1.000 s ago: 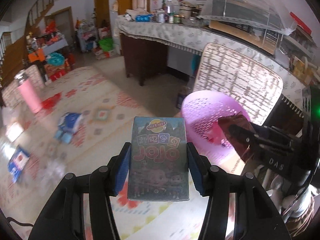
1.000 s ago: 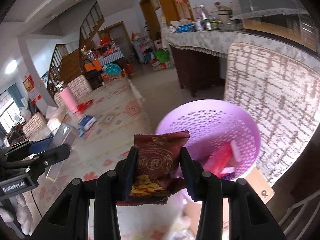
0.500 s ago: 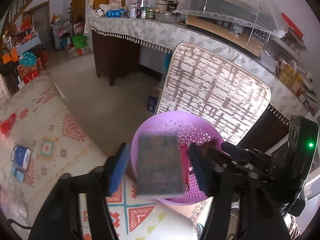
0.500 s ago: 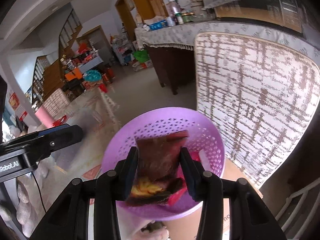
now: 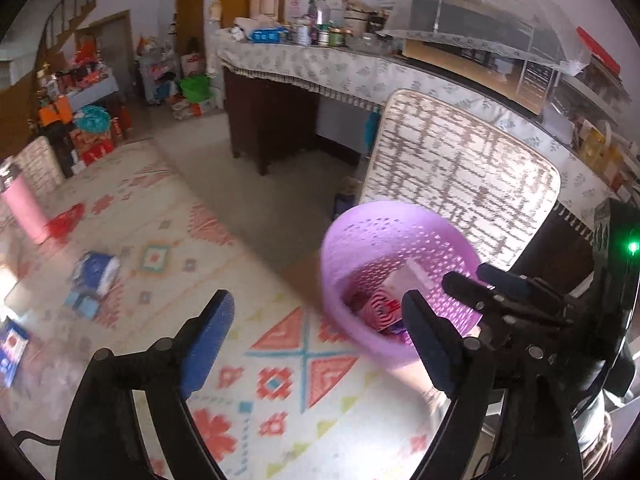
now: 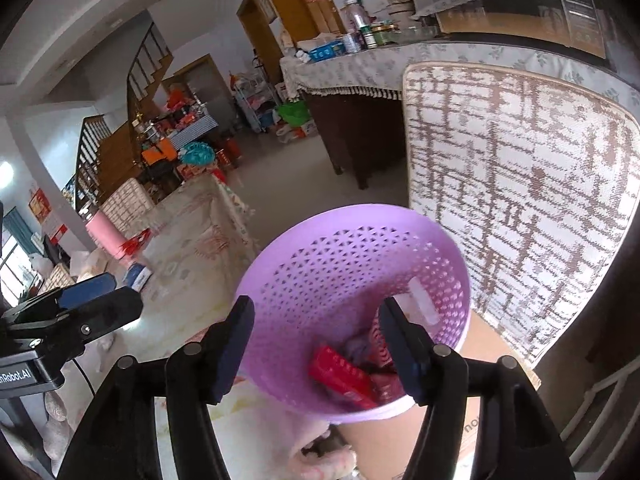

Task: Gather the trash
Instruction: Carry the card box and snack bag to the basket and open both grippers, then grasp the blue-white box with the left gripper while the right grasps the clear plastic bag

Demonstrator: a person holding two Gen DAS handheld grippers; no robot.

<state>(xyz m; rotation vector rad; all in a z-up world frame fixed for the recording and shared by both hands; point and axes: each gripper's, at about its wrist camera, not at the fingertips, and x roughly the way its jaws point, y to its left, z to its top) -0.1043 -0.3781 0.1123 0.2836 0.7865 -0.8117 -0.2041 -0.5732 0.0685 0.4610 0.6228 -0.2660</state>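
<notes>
A purple perforated basket stands at the edge of the patterned rug. Red wrappers and packets lie at its bottom. My left gripper hovers over the rug just left of the basket, its jaws opening with nothing between them. My right gripper is above the basket, jaws opening too and empty, with a red packet and other trash lying below it. The right gripper reaches over the basket's right rim in the left wrist view.
Blue packets lie on the rug, with another at the far left. A pink cylinder stands at the left. A patterned cushion leans behind the basket, and a cloth-covered table is beyond it.
The left gripper let go of the JOJO box and the right let go of the snack bag; both items are out of the jaws. Both jaws widened, and the left gripper shifted left of the basket.
</notes>
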